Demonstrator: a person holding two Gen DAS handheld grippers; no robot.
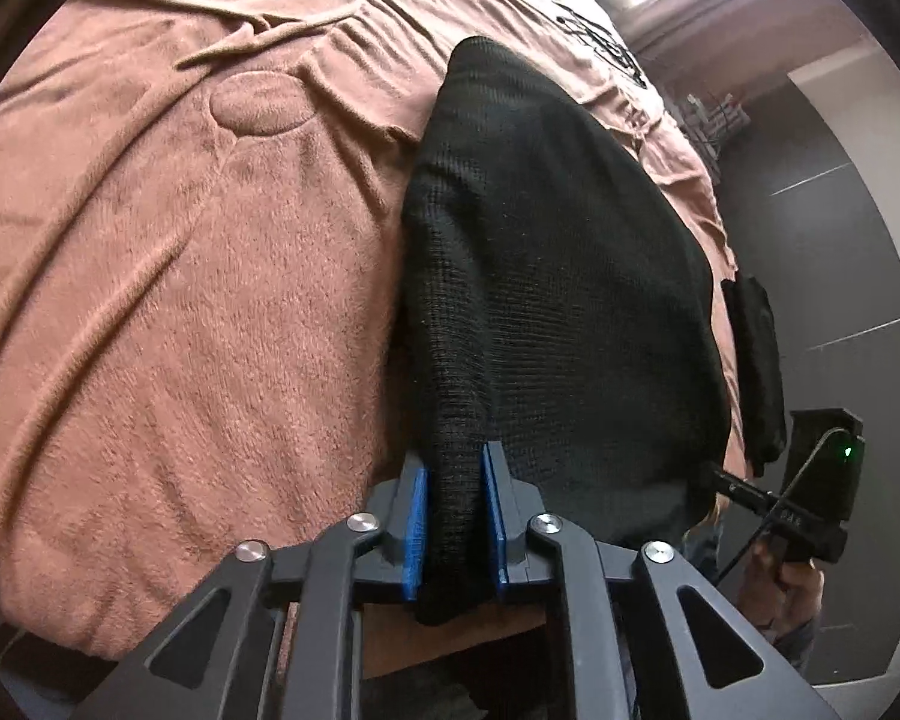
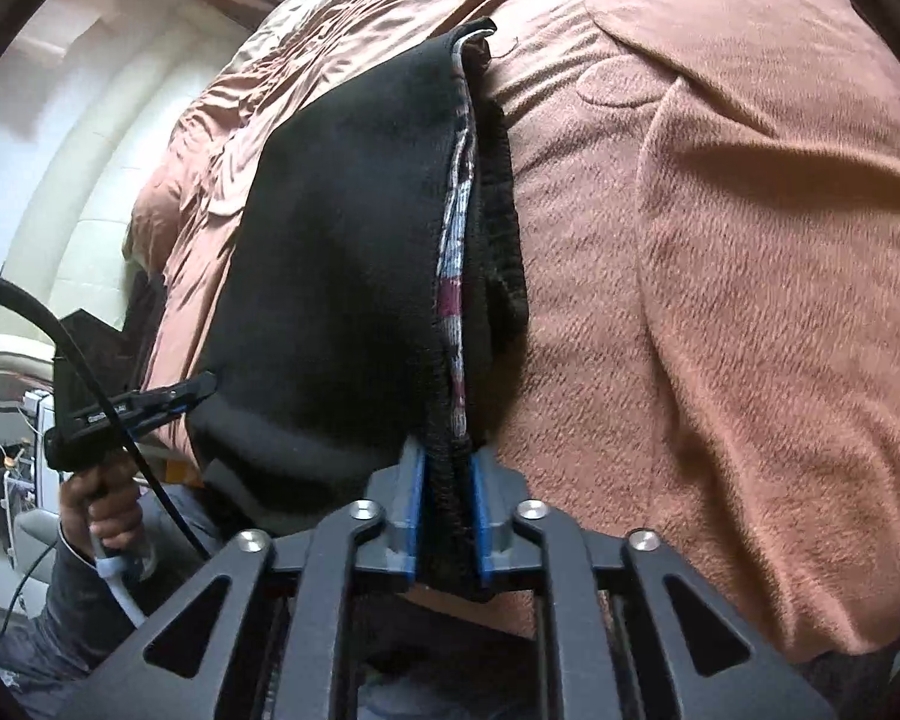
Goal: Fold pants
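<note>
Tongs on both sides are clamped down: the left tongs [image 1: 455, 519] have their blue pads [image 1: 415, 525] pinched narrow on a thick bunch of black knit, and the right tongs [image 2: 444, 519] grip a stacked hem edge the same way. Between them hang the black pants [image 1: 546, 300], lifted at the near edge of the bed and draping away across the brown fleece blanket [image 1: 180, 300]. From the right wrist view the pants [image 2: 342, 276] show several layers on their right side, with a strip of pale and maroon patterned lining [image 2: 457, 276] peeking out between the black folds, so I'd judge at least one fold is already in. The far end of the garment seems to rest on the blanket; the near end is carried in the air.

Now the risks. That layered edge in the right tongs looks uneven, and if only some layers are truly pinched, the loose ones could slide out and the fold would open. The knit is heavy and soft, so it sags between the two grips; carry the hands at different heights or speeds and the fold line will skew. The fleece looks grippy too, so dragging the far end over it could bunch the fabric underneath. A second dark piece of cloth [image 1: 756, 360] hangs off the bed's right edge, close enough to get swept along.
</note>
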